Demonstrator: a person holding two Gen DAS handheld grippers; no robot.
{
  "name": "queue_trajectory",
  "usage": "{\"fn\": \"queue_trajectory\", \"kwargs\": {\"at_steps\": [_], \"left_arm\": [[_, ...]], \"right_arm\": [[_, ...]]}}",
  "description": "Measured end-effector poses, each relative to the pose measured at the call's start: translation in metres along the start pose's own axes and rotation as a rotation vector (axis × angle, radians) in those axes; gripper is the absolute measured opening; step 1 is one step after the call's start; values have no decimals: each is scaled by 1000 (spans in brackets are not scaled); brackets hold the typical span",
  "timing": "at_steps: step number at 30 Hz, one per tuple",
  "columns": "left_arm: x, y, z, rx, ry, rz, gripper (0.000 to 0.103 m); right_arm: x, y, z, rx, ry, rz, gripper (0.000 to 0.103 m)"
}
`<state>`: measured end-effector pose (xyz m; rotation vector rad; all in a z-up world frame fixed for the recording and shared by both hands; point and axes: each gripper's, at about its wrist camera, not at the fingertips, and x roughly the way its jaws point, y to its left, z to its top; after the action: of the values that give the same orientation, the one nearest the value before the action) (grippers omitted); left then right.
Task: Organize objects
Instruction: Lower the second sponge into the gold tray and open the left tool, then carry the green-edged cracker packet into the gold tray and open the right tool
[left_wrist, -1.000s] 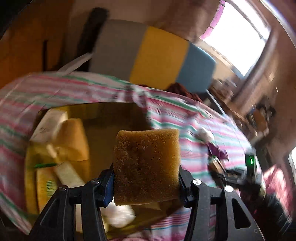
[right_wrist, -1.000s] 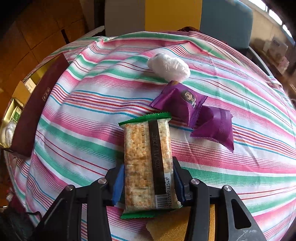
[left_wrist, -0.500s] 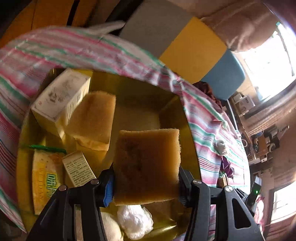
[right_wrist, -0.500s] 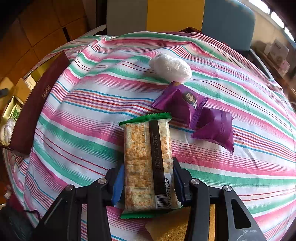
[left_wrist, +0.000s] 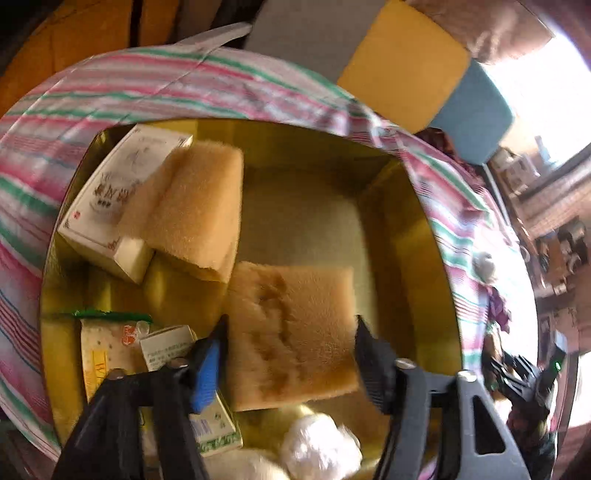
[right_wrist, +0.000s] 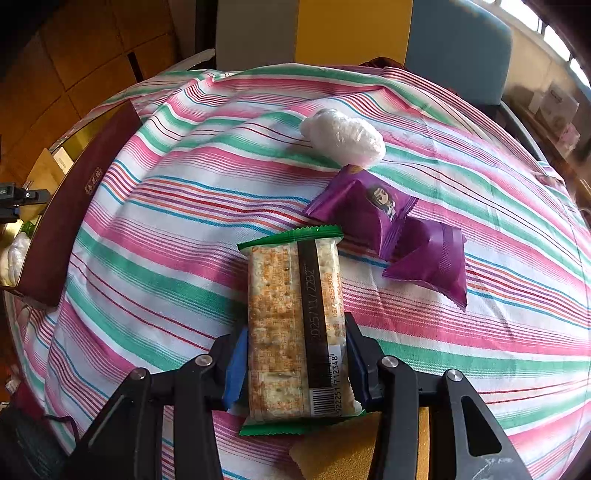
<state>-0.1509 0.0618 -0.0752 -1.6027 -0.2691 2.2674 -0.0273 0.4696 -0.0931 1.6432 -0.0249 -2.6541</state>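
In the left wrist view my left gripper (left_wrist: 290, 343) hangs over a gold-lined box (left_wrist: 410, 236) with its jaws spread. A tan sponge (left_wrist: 291, 332) lies between the fingers with small gaps at both sides; it looks released. In the right wrist view my right gripper (right_wrist: 295, 363) is shut on a cracker pack (right_wrist: 295, 321) with green ends, held just above the striped tablecloth (right_wrist: 177, 229).
The box holds another sponge (left_wrist: 199, 206), a white carton (left_wrist: 118, 195), a cracker pack (left_wrist: 99, 347), a small box (left_wrist: 166, 345) and white wrapped balls (left_wrist: 317, 446). On the cloth lie two purple packets (right_wrist: 369, 206) (right_wrist: 432, 262), a white wrapped ball (right_wrist: 343, 136) and a sponge (right_wrist: 343, 450). The maroon box side (right_wrist: 74, 206) stands left.
My left gripper moved over the box, lowered and opened, and the sponge now lies loose between the fingers. The right gripper with the cracker pack has barely moved.
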Motion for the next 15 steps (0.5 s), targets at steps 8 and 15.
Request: {"fn": "queue_trajectory", "kwargs": {"at_steps": [8, 15], "left_arm": [[-86, 30, -8, -10, -164, -13, 72], [-138, 73, -34, -103, -334, 101, 72]], "right_arm": [[0, 1, -1, -3, -2, -2, 48], [2, 2, -1, -11, -7, -12, 48]]}}
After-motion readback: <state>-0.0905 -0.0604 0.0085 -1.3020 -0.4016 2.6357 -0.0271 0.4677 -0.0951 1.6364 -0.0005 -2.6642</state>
